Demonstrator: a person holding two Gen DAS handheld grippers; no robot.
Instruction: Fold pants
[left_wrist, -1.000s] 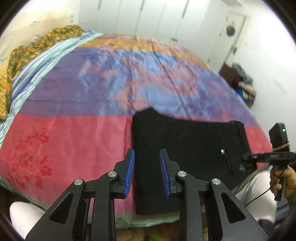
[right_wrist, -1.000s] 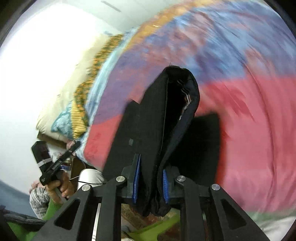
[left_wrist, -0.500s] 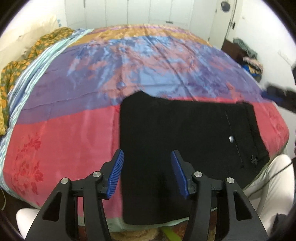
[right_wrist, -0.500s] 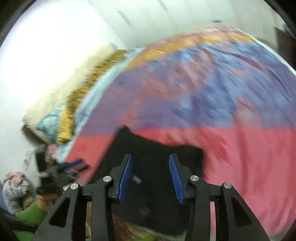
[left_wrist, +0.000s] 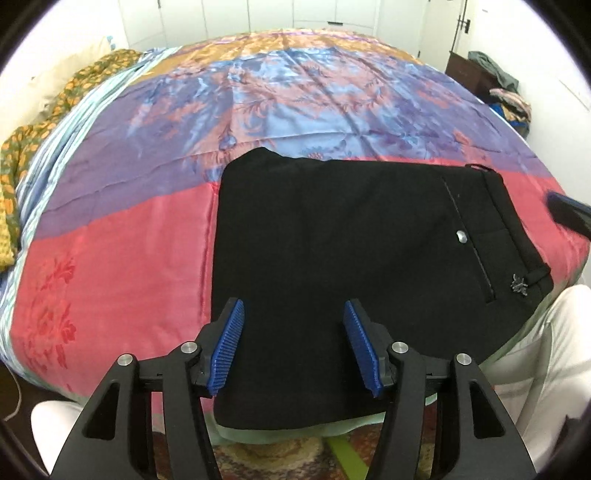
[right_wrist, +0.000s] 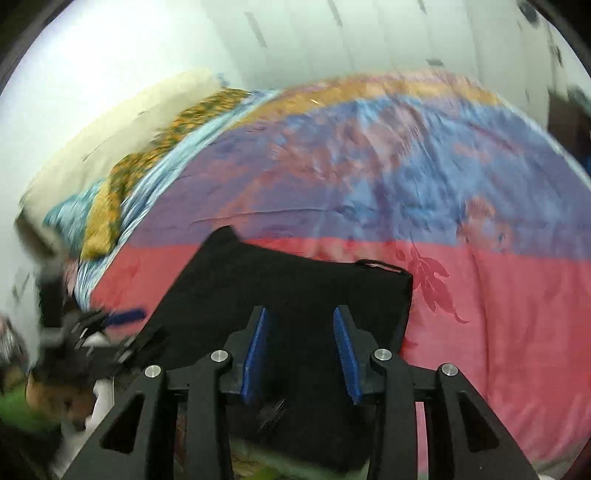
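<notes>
Black pants (left_wrist: 340, 251) lie folded flat in a rectangle at the near edge of the bed, waistband to the right with a silver button (left_wrist: 461, 236). My left gripper (left_wrist: 293, 343) is open and empty, hovering above the near part of the pants. In the right wrist view, the pants (right_wrist: 295, 291) lie just ahead and below my right gripper (right_wrist: 301, 350), which is open and empty. That view is blurred by motion.
The bed has a satin cover (left_wrist: 295, 96) in red, purple, blue and orange bands. A yellow-green floral cloth (left_wrist: 74, 88) and pillows lie at the left. A dark cabinet with piled clothes (left_wrist: 491, 81) stands at the right. A patterned rug (left_wrist: 280, 458) lies below the bed edge.
My right gripper let go of the folded pants and pulled back; the pants now lie flat. My left gripper opened wider and moved over the pants.
</notes>
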